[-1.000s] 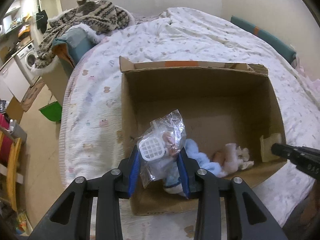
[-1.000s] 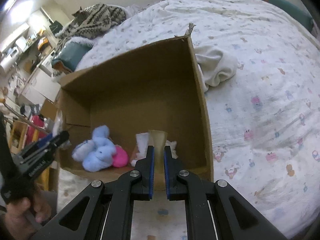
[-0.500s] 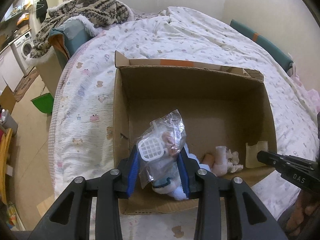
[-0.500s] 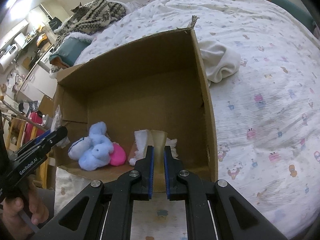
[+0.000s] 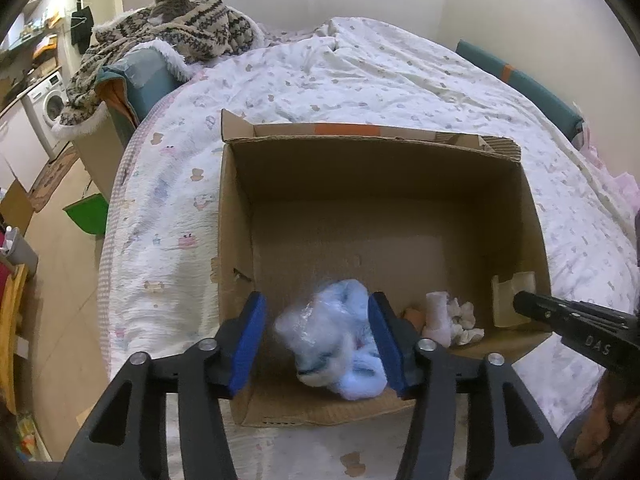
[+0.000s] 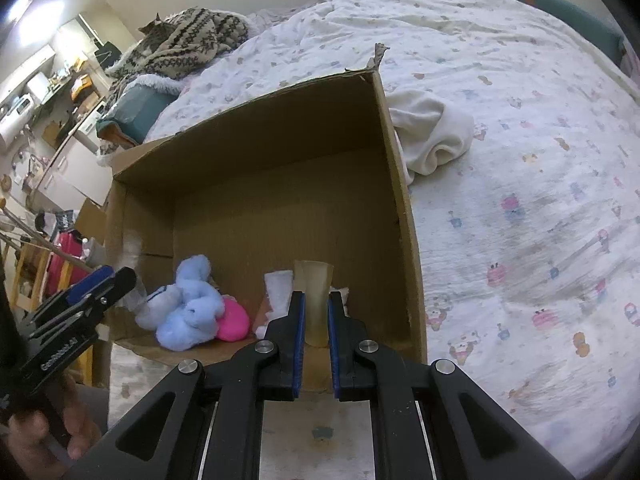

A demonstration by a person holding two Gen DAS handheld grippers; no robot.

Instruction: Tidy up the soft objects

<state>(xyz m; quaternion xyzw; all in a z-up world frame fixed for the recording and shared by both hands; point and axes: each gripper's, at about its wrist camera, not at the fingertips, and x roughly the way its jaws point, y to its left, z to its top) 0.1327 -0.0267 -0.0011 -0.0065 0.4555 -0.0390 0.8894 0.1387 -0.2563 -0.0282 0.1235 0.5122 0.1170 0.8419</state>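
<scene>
An open cardboard box (image 5: 380, 184) lies on a bed. My left gripper (image 5: 316, 320) is open over its near left corner. A clear plastic bag (image 5: 308, 328), blurred, is between and below the jaws on top of a light blue plush toy (image 5: 352, 372). My right gripper (image 6: 316, 304) is shut on the box's near-wall tape flap (image 6: 314, 280). Inside the box the right wrist view shows the blue plush toy (image 6: 188, 304), a pink soft ball (image 6: 232, 322) and a white soft item (image 6: 278, 288).
A white folded cloth (image 6: 428, 132) lies on the patterned bedspread (image 6: 520, 160) just right of the box. A patterned blanket with a cat (image 5: 168, 36) sits at the bed's far left. The floor with a green bin (image 5: 86, 214) is to the left.
My left gripper has opened and let go of the plastic bag, which dropped onto the blue plush in the box. My right gripper has stayed shut on the flap.
</scene>
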